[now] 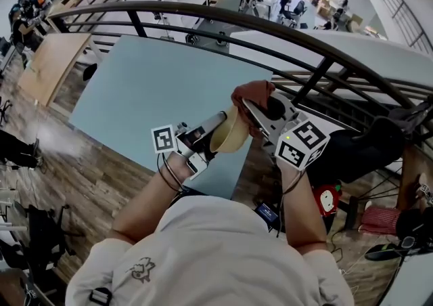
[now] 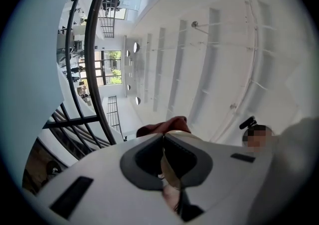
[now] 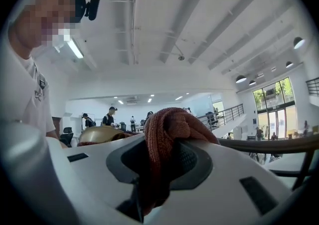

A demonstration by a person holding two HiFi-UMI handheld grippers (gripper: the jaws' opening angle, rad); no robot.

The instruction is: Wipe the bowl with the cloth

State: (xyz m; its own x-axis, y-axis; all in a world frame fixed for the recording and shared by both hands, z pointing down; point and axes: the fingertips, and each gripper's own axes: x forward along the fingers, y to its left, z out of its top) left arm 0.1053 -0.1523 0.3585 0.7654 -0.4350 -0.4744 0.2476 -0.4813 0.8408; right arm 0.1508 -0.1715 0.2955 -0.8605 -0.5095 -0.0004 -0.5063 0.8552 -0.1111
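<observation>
In the head view a cream bowl (image 1: 230,134) is held on edge above the near corner of the table, its rim pinched in my left gripper (image 1: 215,127), which is shut on it. The left gripper view shows the bowl's thin rim (image 2: 170,171) between the closed jaws of my left gripper (image 2: 164,138). My right gripper (image 1: 249,110) is shut on a red-brown cloth (image 1: 252,95), which rests against the bowl's upper edge. In the right gripper view the cloth (image 3: 164,127) bulges out of my right gripper (image 3: 159,144), with the bowl (image 3: 102,134) just left of it.
A light blue table (image 1: 149,88) lies below and ahead of the grippers. A dark curved railing (image 1: 270,27) runs behind it, with a lower floor and people beyond. Wooden floor (image 1: 81,162) lies to the left, and bags and cables lie at the right.
</observation>
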